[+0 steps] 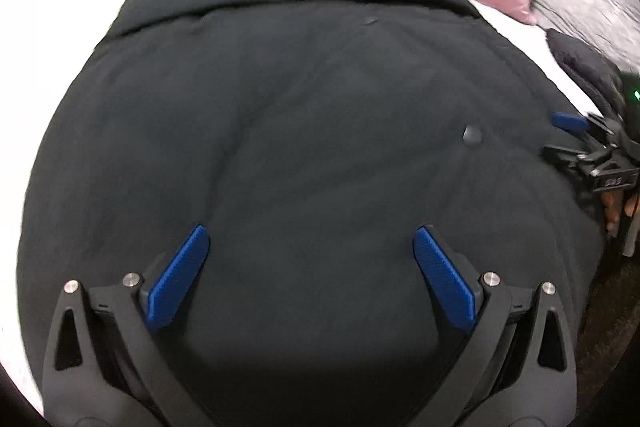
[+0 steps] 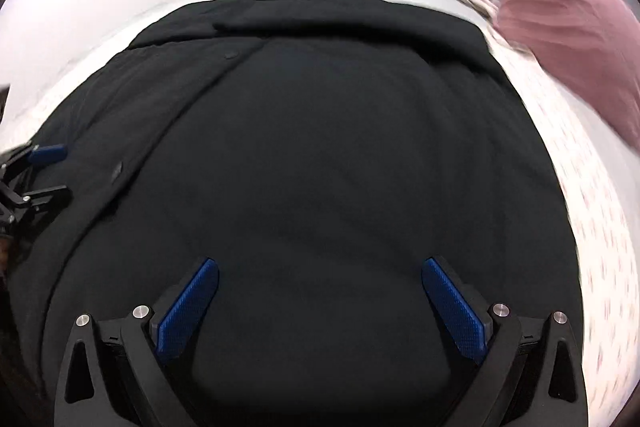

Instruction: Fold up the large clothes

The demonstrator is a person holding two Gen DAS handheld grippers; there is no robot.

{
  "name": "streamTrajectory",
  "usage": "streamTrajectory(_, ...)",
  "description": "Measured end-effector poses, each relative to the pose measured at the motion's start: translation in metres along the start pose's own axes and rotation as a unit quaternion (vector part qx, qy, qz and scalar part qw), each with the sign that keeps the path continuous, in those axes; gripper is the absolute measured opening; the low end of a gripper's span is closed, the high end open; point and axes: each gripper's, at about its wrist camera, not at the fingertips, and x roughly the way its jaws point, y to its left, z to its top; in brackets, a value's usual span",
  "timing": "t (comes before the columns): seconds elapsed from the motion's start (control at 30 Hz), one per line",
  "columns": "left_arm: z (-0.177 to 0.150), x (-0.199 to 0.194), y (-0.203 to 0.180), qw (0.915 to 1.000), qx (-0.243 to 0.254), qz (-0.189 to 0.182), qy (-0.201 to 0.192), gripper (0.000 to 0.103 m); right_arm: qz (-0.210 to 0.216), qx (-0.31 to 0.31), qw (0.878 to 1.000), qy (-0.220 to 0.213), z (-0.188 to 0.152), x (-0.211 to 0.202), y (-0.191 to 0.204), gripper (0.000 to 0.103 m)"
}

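Left tool [image 1: 310, 275]: I tilt it steeply down over the coat, its 2 blue pads spread wide, nothing between them.
Right tool [image 2: 320, 307]: same steep downward tilt, pads spread fully, empty, over the coat's near part.
Black coat [image 1: 300, 115]: laid flat across the bed [image 2: 592, 211], collar at the far side.
Pink pillow [image 2: 568, 27]: on the bed, far right, beside the coat.
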Motion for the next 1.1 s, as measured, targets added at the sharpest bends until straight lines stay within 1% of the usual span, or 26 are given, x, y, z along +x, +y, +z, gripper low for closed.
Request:
streamTrajectory(0.07, -0.017, -0.015, 0.015, 0.9998, -0.014, 0.006, 0.016, 0.102, 0.007, 0.021, 1.000, 0.018, -0.017, -0.018, -0.017, 0.103)
streamTrajectory(0.1, -0.025, -0.023, 0.019, 0.9995, -0.016, 0.010, 0.025, 0.102, -0.008, 0.026, 0.999, 0.029, -0.027, -0.026, -0.025, 0.103)
streamTrajectory(0.17, -0.040, -0.035, 0.026, 0.9989, -0.015, 0.008, 0.044, 0.102, -0.039, 0.075, 0.995, 0.060, -0.038, -0.035, -0.043, 0.103)
streamTrajectory(0.2, -0.046, -0.043, 0.028, 0.9983, -0.011, 0.002, 0.058, 0.102, -0.038, 0.086, 0.993, 0.067, -0.039, -0.040, -0.052, 0.103)
streamTrajectory(0.23, -0.045, -0.046, 0.024, 0.9978, -0.008, 0.002, 0.066, 0.102, -0.036, 0.095, 0.992, 0.073, -0.040, -0.044, -0.059, 0.103)
streamTrajectory(0.3, -0.047, -0.058, 0.029, 0.9962, -0.006, 0.022, 0.083, 0.102, -0.055, 0.104, 0.989, 0.094, -0.040, -0.052, -0.069, 0.103)
streamTrajectory(0.33, -0.046, -0.067, 0.032, 0.9963, -0.006, 0.028, 0.081, 0.102, -0.057, 0.107, 0.988, 0.094, -0.040, -0.059, -0.073, 0.103)
streamTrajectory(0.43, -0.045, -0.100, 0.046, 0.9987, -0.014, 0.027, 0.041, 0.102, -0.020, 0.128, 0.990, 0.055, -0.037, -0.087, -0.084, 0.103)
streamTrajectory(0.5, -0.042, -0.118, 0.066, 0.9987, -0.028, 0.038, 0.018, 0.102, 0.011, 0.151, 0.988, 0.041, -0.038, -0.101, -0.096, 0.103)
streamTrajectory(0.57, -0.041, -0.125, 0.088, 0.9977, -0.046, 0.048, 0.013, 0.102, 0.043, 0.176, 0.983, 0.041, -0.040, -0.108, -0.111, 0.103)
streamTrajectory(0.6, -0.041, -0.126, 0.101, 0.9967, -0.063, 0.049, 0.014, 0.102, 0.054, 0.189, 0.980, 0.040, -0.043, -0.110, -0.120, 0.103)
streamTrajectory(0.67, -0.044, -0.124, 0.127, 0.9938, -0.105, 0.031, 0.017, 0.102, 0.059, 0.210, 0.975, 0.042, -0.048, -0.110, -0.135, 0.103)
streamTrajectory(0.7, -0.047, -0.122, 0.142, 0.9909, -0.133, 0.012, 0.020, 0.102, 0.064, 0.220, 0.973, 0.043, -0.051, -0.109, -0.139, 0.103)
streamTrajectory(0.73, -0.049, -0.119, 0.151, 0.9877, -0.154, -0.011, 0.023, 0.102, 0.082, 0.234, 0.968, 0.042, -0.057, -0.108, -0.149, 0.103)
streamTrajectory(0.77, -0.052, -0.114, 0.162, 0.9824, -0.180, -0.038, 0.028, 0.102, 0.096, 0.244, 0.964, 0.042, -0.060, -0.106, -0.155, 0.103)
streamTrajectory(0.8, -0.056, -0.109, 0.168, 0.9779, -0.198, -0.057, 0.036, 0.102, 0.112, 0.256, 0.959, 0.043, -0.064, -0.102, -0.163, 0.103)
streamTrajectory(0.83, -0.058, -0.102, 0.174, 0.9723, -0.214, -0.082, 0.047, 0.102, 0.119, 0.264, 0.956, 0.044, -0.065, -0.099, -0.165, 0.103)
streamTrajectory(0.9, -0.059, -0.085, 0.174, 0.9640, -0.230, -0.119, 0.060, 0.102, 0.124, 0.284, 0.949, 0.054, -0.073, -0.091, -0.171, 0.103)
streamTrajectory(1.03, -0.064, -0.061, 0.160, 0.9522, -0.239, -0.164, 0.097, 0.102, 0.144, 0.321, 0.933, 0.071, -0.084, -0.073, -0.180, 0.103)
streamTrajectory(1.1, -0.066, -0.058, 0.154, 0.9508, -0.233, -0.177, 0.104, 0.102, 0.149, 0.325, 0.932, 0.069, -0.084, -0.072, -0.182, 0.103)
